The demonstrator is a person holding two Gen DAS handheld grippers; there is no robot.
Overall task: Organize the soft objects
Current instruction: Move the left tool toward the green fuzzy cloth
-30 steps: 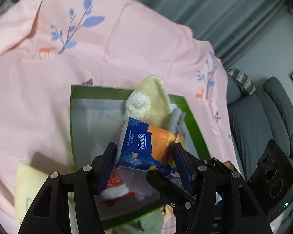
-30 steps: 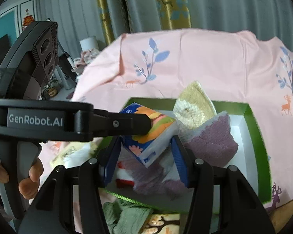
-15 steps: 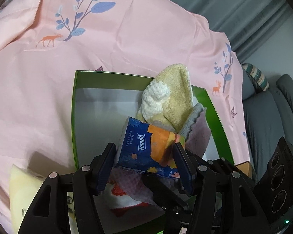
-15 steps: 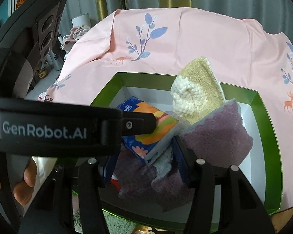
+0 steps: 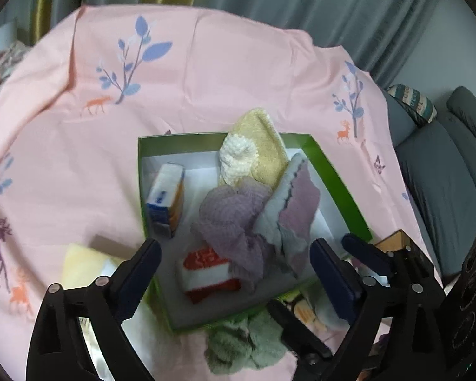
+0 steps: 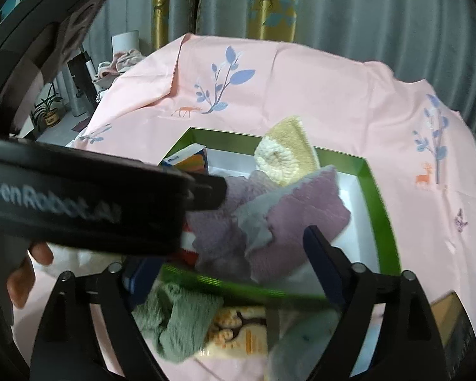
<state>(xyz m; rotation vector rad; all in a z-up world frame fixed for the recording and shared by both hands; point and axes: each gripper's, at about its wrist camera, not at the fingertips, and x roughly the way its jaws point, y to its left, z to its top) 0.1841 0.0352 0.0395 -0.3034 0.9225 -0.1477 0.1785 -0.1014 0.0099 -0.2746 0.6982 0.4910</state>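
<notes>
Left wrist view: left tool (image 5: 234,263) wide open, holding nothing, hanging over the near side of the green box (image 5: 339,177). Box sitting on a pink cloth (image 5: 206,73) with blue leaves and small deer. Blue and orange tissue pack (image 5: 166,200) standing on its side inside the box, against the left wall. Yellow knit piece (image 5: 257,149) leaning on the far wall. Purple towel (image 5: 234,216) bunched in the middle, touching a red and white pack (image 5: 206,270) near the front. Green cloth (image 5: 247,343) outside the box, just in front of it. Grey sofa (image 5: 444,184) off to the right.

Right wrist view: right tool (image 6: 231,260) open too, gripping nothing, low by the front edge of the box (image 6: 377,209). Left tool's black body (image 6: 79,200) crossing the left side. Tissue pack (image 6: 190,158) peeking out behind it, in the far left corner. Purple towel (image 6: 301,216) piled in the box. Green cloth (image 6: 177,320) on the pink cloth (image 6: 301,89), beside a yellow printed pack (image 6: 241,333).
</notes>
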